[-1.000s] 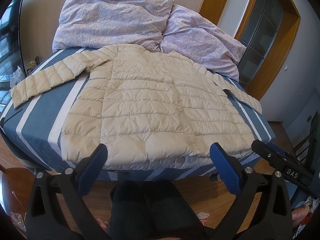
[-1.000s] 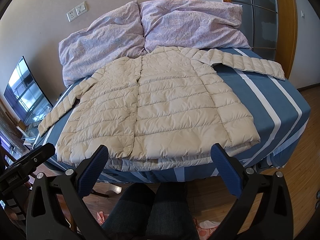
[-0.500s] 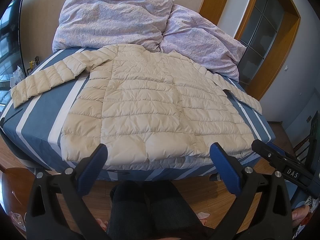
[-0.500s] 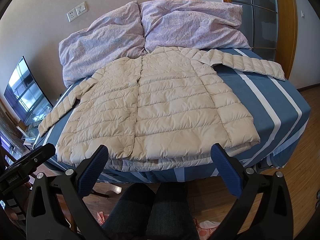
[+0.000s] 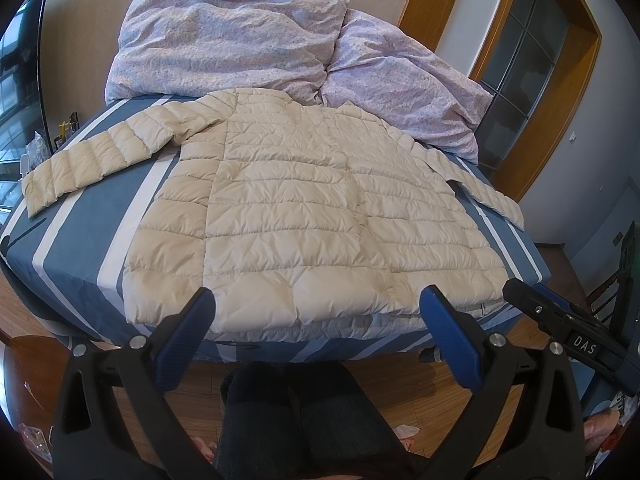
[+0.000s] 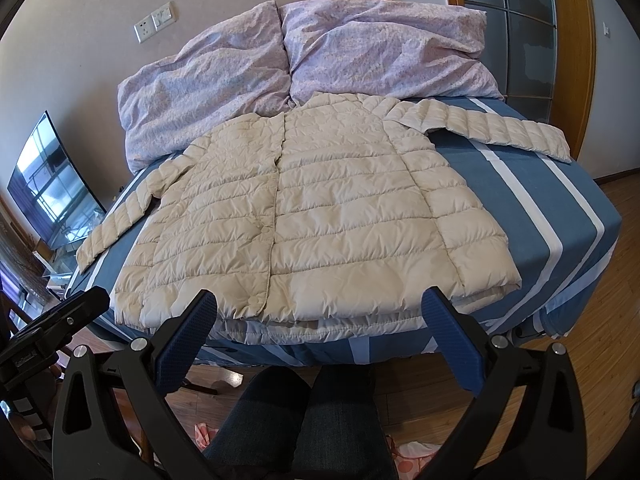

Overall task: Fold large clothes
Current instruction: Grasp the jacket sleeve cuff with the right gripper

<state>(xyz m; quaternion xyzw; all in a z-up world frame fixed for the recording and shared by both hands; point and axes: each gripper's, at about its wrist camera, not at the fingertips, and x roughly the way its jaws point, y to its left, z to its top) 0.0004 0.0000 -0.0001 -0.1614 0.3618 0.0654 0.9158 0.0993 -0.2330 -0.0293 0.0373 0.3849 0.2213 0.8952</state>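
Left wrist view: left gripper [image 5: 316, 312] spread wide, grasping nothing, hovering short of the bed [image 5: 80, 232], above the wearer's knees. Cream jacket [image 5: 304, 224] laid flat across the striped sheet, front up, hem at the near edge, collar toward the pillows [image 5: 240, 40]. One sleeve [image 5: 92, 156] stretched out toward the left side, the other sleeve [image 5: 492, 196] angled off to the right. Right wrist view: right gripper [image 6: 318, 312] likewise released and empty, aimed at the hem just off the mattress edge; closed front placket running down the jacket's [image 6: 304, 216] middle, both sleeves spread clear of the body. Tip of the other tool visible at the frame edge in each view, touching nothing. Judged from this: folding not yet begun — no sleeve brought in, no side turned over, no crease across the body. Only the spreading-out looks done. Left to do, probably: sleeves onto the chest, sides inward, then hem up toward the collar.
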